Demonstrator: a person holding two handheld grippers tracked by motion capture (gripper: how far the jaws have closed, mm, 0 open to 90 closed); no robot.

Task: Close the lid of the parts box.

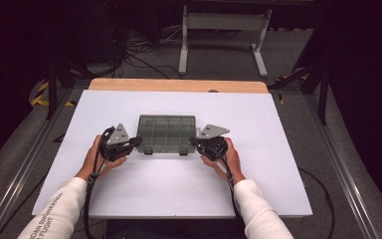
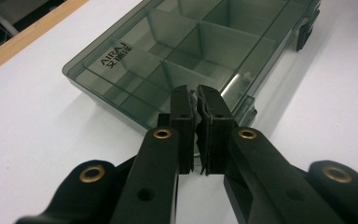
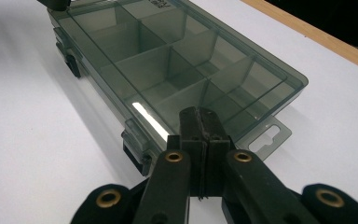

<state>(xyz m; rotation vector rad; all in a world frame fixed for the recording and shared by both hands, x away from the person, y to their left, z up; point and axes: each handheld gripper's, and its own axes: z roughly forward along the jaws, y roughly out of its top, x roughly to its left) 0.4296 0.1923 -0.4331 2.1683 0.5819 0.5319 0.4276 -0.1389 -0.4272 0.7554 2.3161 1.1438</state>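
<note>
A smoky see-through compartment box (image 1: 166,130) lies closed in the middle of the white tabletop, with two dark latches on its near side. My left gripper (image 1: 138,141) is at the box's near left corner, my right gripper (image 1: 193,141) at its near right corner. In the left gripper view the black jaws stand almost together over the lid (image 2: 191,46), the left gripper (image 2: 194,95) holding nothing. In the right gripper view the right gripper (image 3: 199,114) is shut, its tips over the box (image 3: 168,60) beside a latch (image 3: 137,151) and the clear hang tab (image 3: 270,135).
The white tabletop (image 1: 179,189) has a wooden strip (image 1: 179,85) along its far edge. Beyond it a white metal stand (image 1: 224,30) and loose cables (image 1: 139,55) are on the grey floor. Dark rails run along both sides of the table.
</note>
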